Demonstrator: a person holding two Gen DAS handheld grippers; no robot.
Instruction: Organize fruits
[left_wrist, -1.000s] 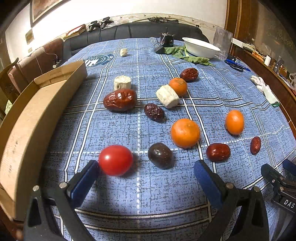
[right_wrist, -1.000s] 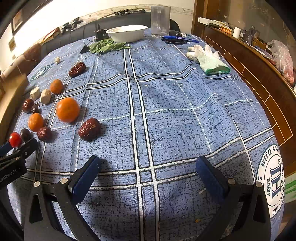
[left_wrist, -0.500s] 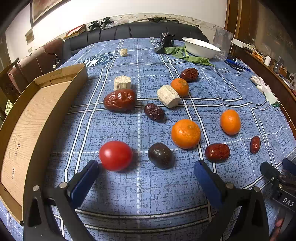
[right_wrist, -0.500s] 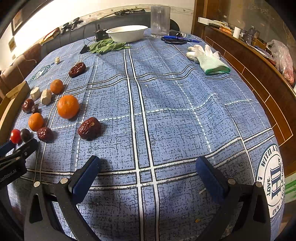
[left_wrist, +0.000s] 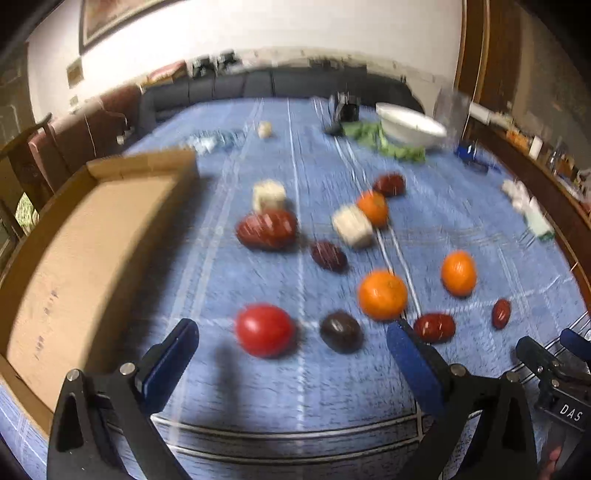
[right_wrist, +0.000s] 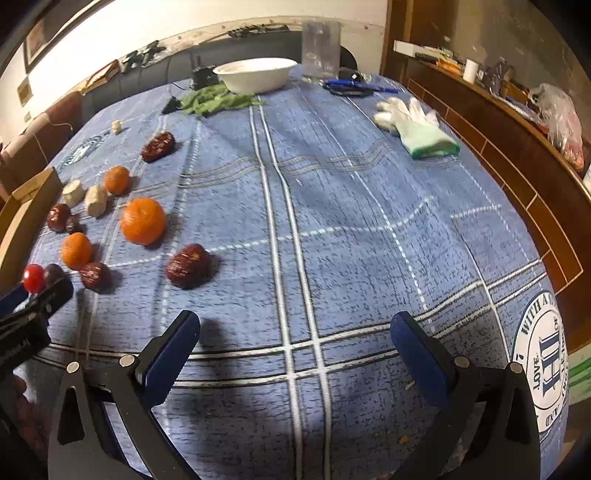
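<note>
Counting: three oranges on the blue cloth (right_wrist: 332, 206), one red tomato (left_wrist: 264, 329), one near-black fruit (left_wrist: 340, 330) just right of it.
Oranges: nearest orange (left_wrist: 382, 294), right orange (left_wrist: 458, 273), far orange (left_wrist: 373, 208) touching a pale chunk (left_wrist: 352, 226).
Red dates: five in the left wrist view — big date (left_wrist: 266, 229), dark small date (left_wrist: 328, 255), far date (left_wrist: 389, 184), near date (left_wrist: 434, 327), small edge date (left_wrist: 501, 313).
Pale chunks: three, the second (left_wrist: 268, 195) behind the big date, a tiny third (left_wrist: 264, 129) far up the table.
Long axes: the big date lies crosswise; the small edge date runs roughly away from the camera; the dark small date slants.
Cardboard tray (left_wrist: 48, 266): at the left, beside the fruit, nothing visible inside it.
Left gripper (left_wrist: 291, 341): low over the cloth, jaws spread wide, tomato and dark fruit just ahead between the pads, not touched; that view is blurred.
Right gripper (right_wrist: 295, 332): jaws spread wide over bare cloth, fruit off to its left.
Background: one white bowl (right_wrist: 255, 74), green cloth (right_wrist: 214, 101), white glove (right_wrist: 413, 122).
</note>
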